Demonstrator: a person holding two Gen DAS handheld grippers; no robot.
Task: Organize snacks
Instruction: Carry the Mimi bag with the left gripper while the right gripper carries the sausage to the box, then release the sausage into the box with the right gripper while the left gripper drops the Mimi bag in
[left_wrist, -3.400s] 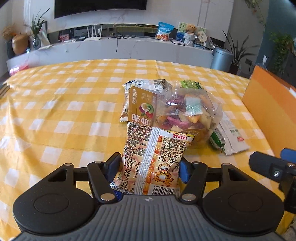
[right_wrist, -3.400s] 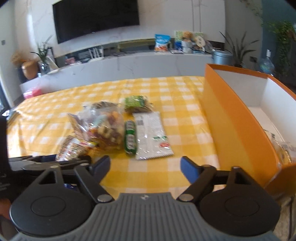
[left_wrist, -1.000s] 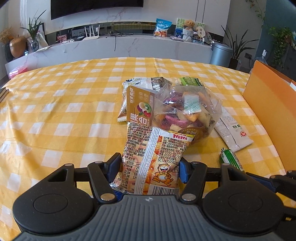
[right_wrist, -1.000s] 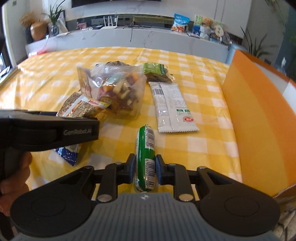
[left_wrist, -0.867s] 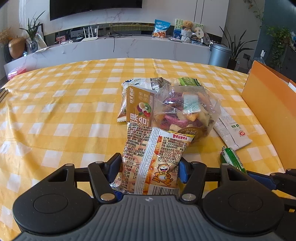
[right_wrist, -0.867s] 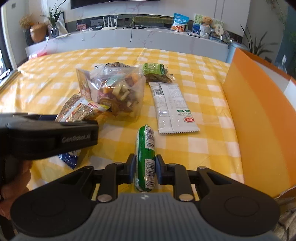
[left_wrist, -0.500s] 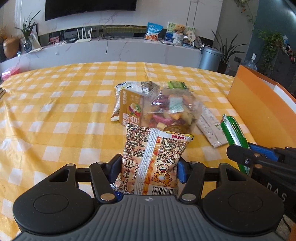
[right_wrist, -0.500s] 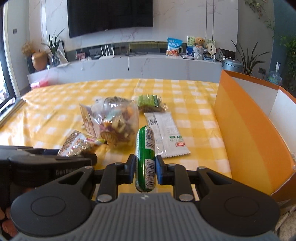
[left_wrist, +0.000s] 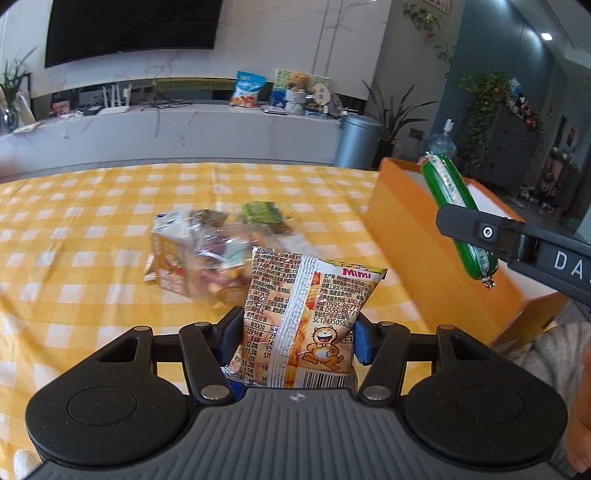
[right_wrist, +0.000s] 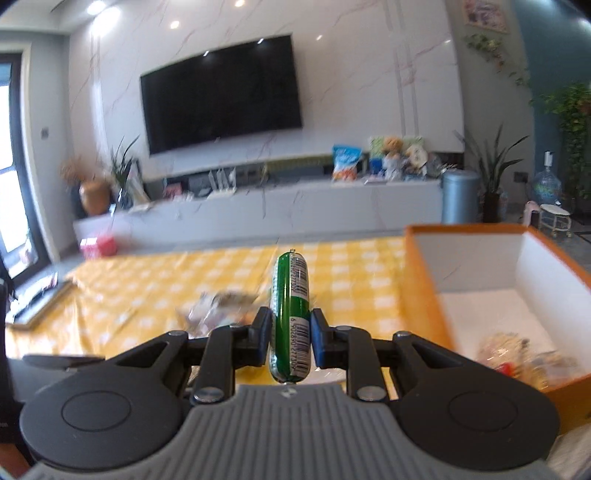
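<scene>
The left claw (left_wrist: 299, 332) pinched a Mimi snack packet (left_wrist: 306, 317) upright at lower centre of its frame, its jaws having just drawn in slightly on the bag. Behind it, on the yellow checked tabletop (left_wrist: 81, 229), lay a blurred clear bag of mixed dried fruit (left_wrist: 207, 266) and a green packet (left_wrist: 262, 214); the Mimi packet hid their near edges. The right claw (right_wrist: 290, 338) was pressed tight on a green sausage stick (right_wrist: 290, 306), held in the air, tilted, at the right of the left view before the orange box (right_wrist: 424, 280). Inside the box, lower right, sat what was probably a clear snack bag (right_wrist: 517, 354), too smeared to name.
</scene>
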